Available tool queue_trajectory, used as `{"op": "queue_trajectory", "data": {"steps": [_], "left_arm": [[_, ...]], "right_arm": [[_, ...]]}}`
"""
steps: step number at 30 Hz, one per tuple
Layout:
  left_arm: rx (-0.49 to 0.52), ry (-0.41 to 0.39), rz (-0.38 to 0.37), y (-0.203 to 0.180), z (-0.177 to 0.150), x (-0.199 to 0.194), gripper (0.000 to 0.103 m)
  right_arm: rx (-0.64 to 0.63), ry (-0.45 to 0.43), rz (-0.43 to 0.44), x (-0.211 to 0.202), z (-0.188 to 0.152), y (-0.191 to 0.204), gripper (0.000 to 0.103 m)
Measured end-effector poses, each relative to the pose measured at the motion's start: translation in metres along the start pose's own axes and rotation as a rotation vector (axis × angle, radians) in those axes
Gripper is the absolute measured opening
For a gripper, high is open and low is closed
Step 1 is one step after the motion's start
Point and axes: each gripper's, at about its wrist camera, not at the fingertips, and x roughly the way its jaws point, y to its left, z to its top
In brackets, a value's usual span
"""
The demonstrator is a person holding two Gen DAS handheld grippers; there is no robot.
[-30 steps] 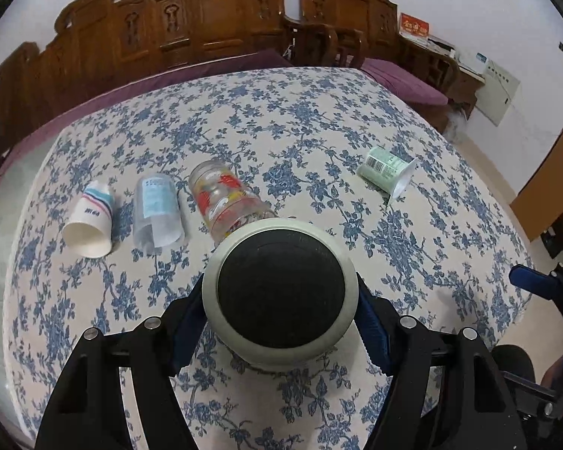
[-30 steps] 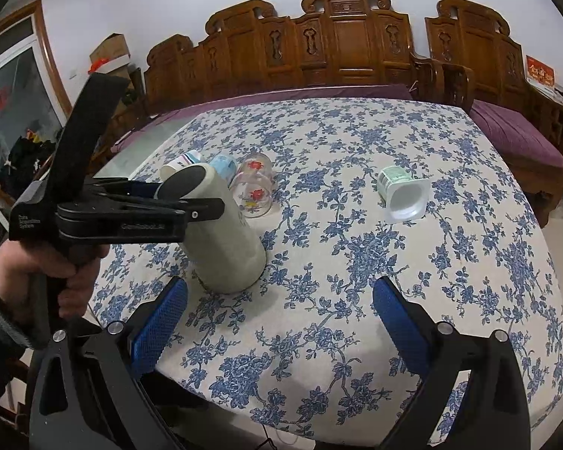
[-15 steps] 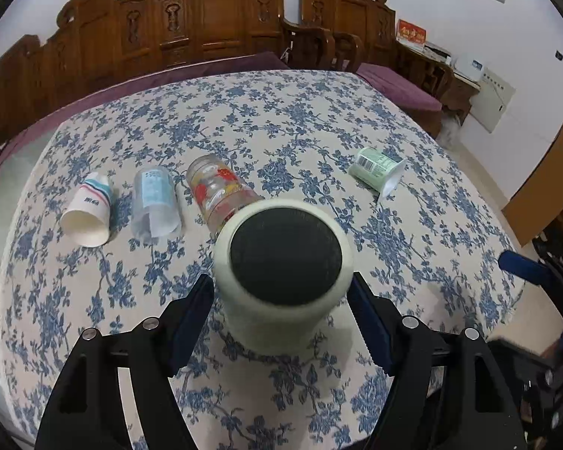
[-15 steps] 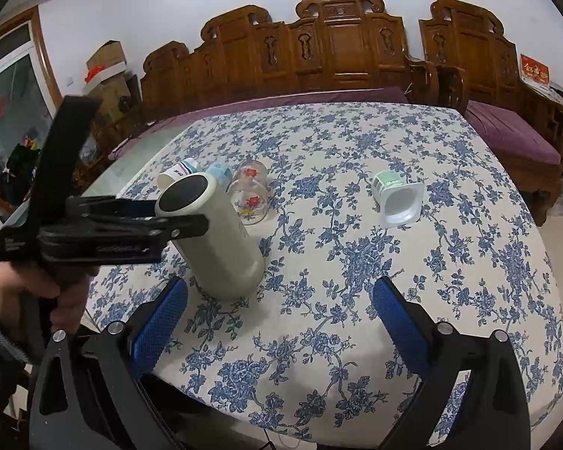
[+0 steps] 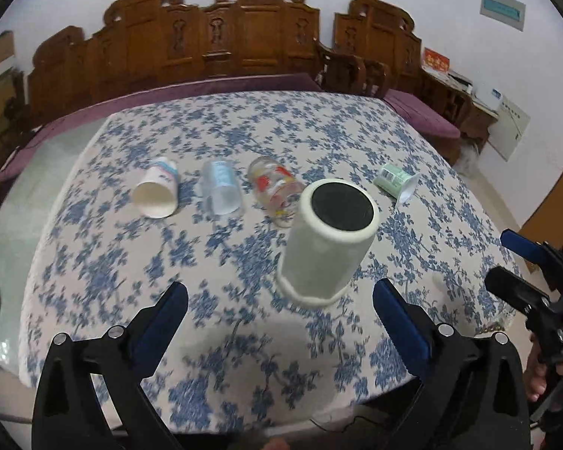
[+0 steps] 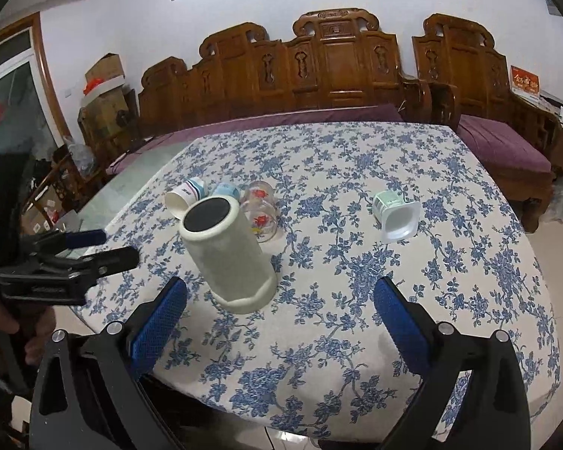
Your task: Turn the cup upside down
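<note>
we judge the main risk now is a stray knock: the cream cup (image 5: 328, 242) stands rim-down on the floral tablecloth (image 5: 105, 262), dark base up, and it is tall and narrow, so a finger clipping its side on the way out could topple it onto the glass cup (image 5: 277, 191) lying just behind. the green-labelled pot (image 6: 396, 214) lies well apart to the right, and the paper cup (image 5: 157, 193) and clear plastic cup (image 5: 221, 189) lie on their sides to the left. our left gripper (image 5: 279, 309) has its jaws spread wide, empty, with the cup just ahead between the fingertips and touching neither. our right gripper (image 6: 279, 305) is equally wide and holds nothing, the cup near its left finger.
</note>
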Motion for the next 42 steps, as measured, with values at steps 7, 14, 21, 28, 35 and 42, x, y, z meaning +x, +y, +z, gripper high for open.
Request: {"op": "queue_trajectory", "data": {"steps": [7,14,21,28,35,42], "left_arm": [[-0.014,-0.096,0.073,0.005,-0.022,-0.055,0.095],[-0.004,-0.245,0.132,-0.003,-0.04,-0.122,0.095],[-0.005,-0.364,0.166,-0.012,-0.056,-0.179,0.095],[-0.005,-0.417,0.18,-0.017,-0.068,-0.204,0.095],[-0.015,-0.43,0.184,-0.018,-0.072,-0.207,0.095],[-0.019,-0.435,0.191,-0.017,-0.072,-0.207,0.095]], "right_arm": [[0.011,-0.051,-0.021,-0.026,-0.003,0.017,0.1],[-0.017,-0.198,-0.034,-0.085,-0.002,0.044,0.1],[-0.046,-0.313,-0.05,-0.138,-0.005,0.07,0.1],[-0.049,-0.358,-0.066,-0.164,-0.014,0.08,0.1],[-0.043,-0.362,-0.068,-0.168,-0.015,0.08,0.1],[-0.046,-0.366,-0.069,-0.169,-0.015,0.081,0.1]]}}
